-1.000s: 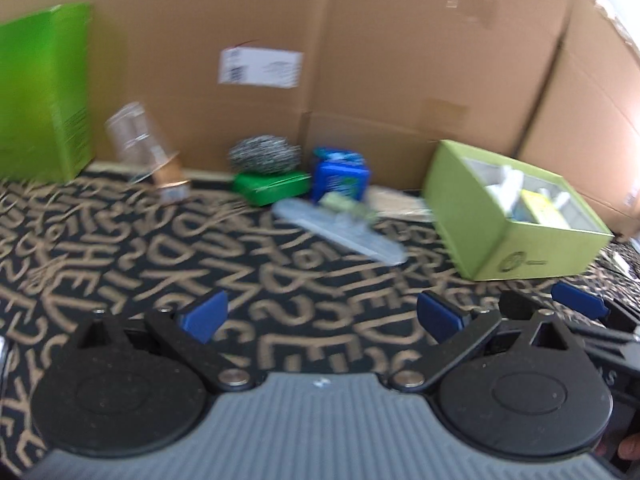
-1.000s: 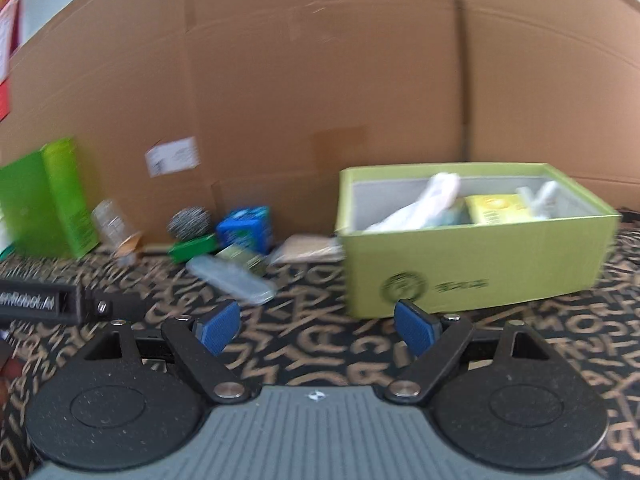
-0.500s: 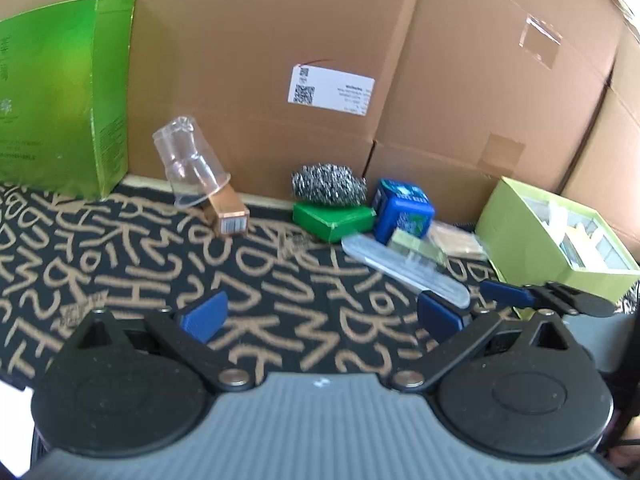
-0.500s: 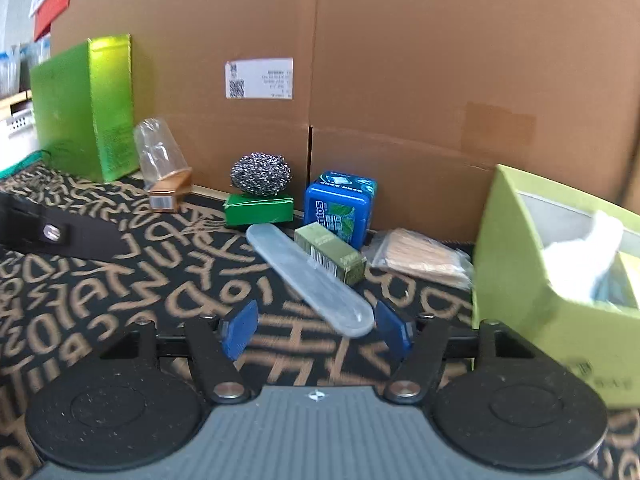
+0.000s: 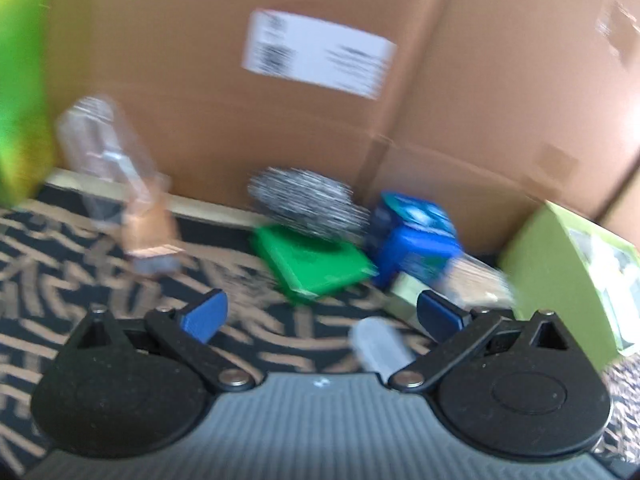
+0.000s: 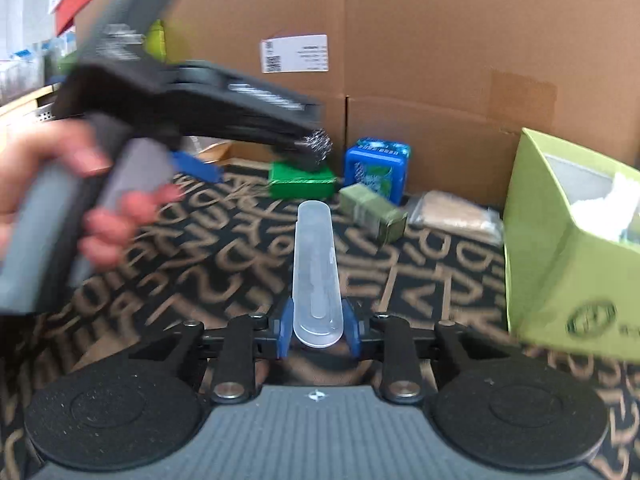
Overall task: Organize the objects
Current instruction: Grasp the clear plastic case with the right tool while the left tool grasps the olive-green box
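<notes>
Cardboard walls (image 6: 440, 60) enclosed a black cloth patterned with tan letters (image 6: 224, 264), on which the objects were laid. The right gripper (image 6: 317, 330) was closed on the near end of a translucent plastic case (image 6: 316, 268), whose length pointed away toward the back wall; whether its far end rested on the cloth could not be told. The left gripper (image 5: 322, 314) was held with its blue pads wide apart and nothing between them. In the right wrist view it was seen from the side, grasped by the left hand (image 6: 60, 196), though heavily blurred. A steel wool scourer (image 5: 306, 202) was seen resting on a flat green box (image 5: 314, 266), with a blue mint box (image 6: 376, 168) just beside them. An olive-green small box (image 6: 372, 212) lay near the case's far end, and a clear packet of tan sticks (image 6: 456, 214) lay beside it. An open lime-green box (image 6: 572, 248) holding white items stood at the right. A clear plastic cup (image 5: 108, 156), probably tipped over a small brown box (image 5: 150, 232), was visible at the left.
</notes>
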`<state>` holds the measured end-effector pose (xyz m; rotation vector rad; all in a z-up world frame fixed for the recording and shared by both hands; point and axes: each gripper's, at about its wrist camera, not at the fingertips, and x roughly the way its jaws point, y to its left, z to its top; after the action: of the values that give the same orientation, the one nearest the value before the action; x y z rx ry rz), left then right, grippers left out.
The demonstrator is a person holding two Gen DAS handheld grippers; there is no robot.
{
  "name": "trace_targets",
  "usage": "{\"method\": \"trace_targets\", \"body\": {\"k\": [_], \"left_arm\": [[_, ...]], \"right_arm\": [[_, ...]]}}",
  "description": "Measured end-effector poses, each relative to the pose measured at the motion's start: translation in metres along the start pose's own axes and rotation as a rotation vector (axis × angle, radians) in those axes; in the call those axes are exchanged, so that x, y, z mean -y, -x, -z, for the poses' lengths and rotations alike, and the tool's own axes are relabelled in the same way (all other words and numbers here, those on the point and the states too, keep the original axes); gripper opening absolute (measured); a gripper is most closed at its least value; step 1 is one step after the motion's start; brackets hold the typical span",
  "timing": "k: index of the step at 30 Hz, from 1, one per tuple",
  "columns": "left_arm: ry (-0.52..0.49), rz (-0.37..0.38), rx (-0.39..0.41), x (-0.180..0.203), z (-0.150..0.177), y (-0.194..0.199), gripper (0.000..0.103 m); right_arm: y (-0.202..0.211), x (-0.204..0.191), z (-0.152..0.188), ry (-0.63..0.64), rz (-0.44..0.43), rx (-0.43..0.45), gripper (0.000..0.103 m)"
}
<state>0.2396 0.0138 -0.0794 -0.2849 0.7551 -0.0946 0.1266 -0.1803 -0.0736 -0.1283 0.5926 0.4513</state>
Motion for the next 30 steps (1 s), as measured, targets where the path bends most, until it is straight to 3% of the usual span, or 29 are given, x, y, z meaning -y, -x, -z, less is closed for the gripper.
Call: {"method": "trace_targets", "body": {"k": [3,11,14,16,21,25,26,28,30], "left_arm": [[-0.036,0.032,-0.008,0.018,0.008,-0.006,0.103],[-0.043,0.004,-0.048,0.059,-0.001,-0.040,0.101],[-0.091,-0.045,-0.032,0.065,0.001,-0.047,0.077],[-0.129,-0.001,-0.031,0.062,0.007,-0.039,0.051],[-0.184,0.093,-0.063,0.044,0.030,-0.008,0.037],[-0.197,0.100,-0.078,0.034,0.046,0.018,0.039],[-0.194,0.083,-0.066,0.030,0.049,0.024,0.043],[-0.186,0.043,-0.032,0.030,0.056,0.034,0.065],[-0.185,0.023,-0.013,0.029,0.060,0.045,0.066]], "right_arm": [[0.015,-0.003,0.011,0.006,0.005,-0.008,0.030],[0.048,0.004,0.031,-0.003,0.019,-0.029,0.030],[0.058,0.005,0.037,-0.010,0.030,-0.034,0.030],[0.064,0.006,0.040,-0.014,0.033,-0.036,0.030],[0.071,0.003,0.045,-0.018,0.011,-0.045,0.030],[0.074,-0.004,0.047,-0.015,-0.017,-0.052,0.030],[0.073,-0.006,0.048,-0.015,-0.011,-0.048,0.030],[0.070,-0.009,0.046,-0.020,-0.006,-0.049,0.030],[0.067,-0.011,0.043,-0.036,-0.005,-0.046,0.032]]}}
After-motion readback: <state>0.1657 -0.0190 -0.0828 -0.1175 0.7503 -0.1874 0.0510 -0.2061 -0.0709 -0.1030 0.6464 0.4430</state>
